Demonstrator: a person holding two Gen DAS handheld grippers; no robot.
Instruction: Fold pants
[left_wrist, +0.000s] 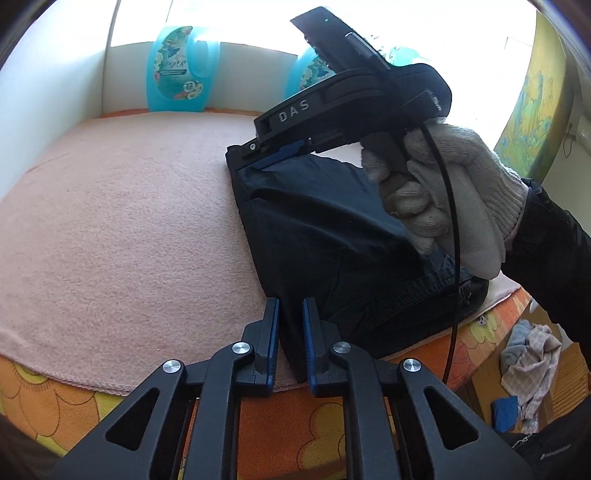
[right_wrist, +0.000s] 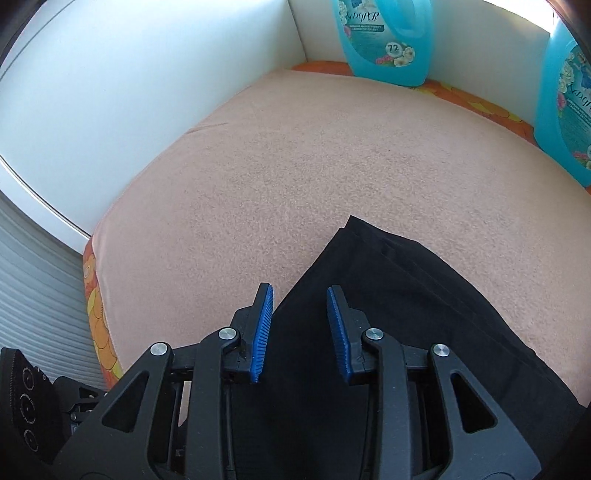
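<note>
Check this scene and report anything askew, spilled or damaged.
Nothing spilled or damaged. The dark pants lie folded on the pink blanket, skewed to its edges. Two blue detergent bottles stand upright. Crumpled cloths lie on the floor.

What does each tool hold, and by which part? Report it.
The left tool pinches the pants at the near corner of their folded edge. The right tool holds nothing: its jaws stand apart above the pants.

I see my right gripper (right_wrist: 300, 295) with jaws apart over the folded black pants (right_wrist: 399, 295) on the pink towel (right_wrist: 314, 155); two blue detergent bottles (right_wrist: 384, 40) stand behind.
</note>
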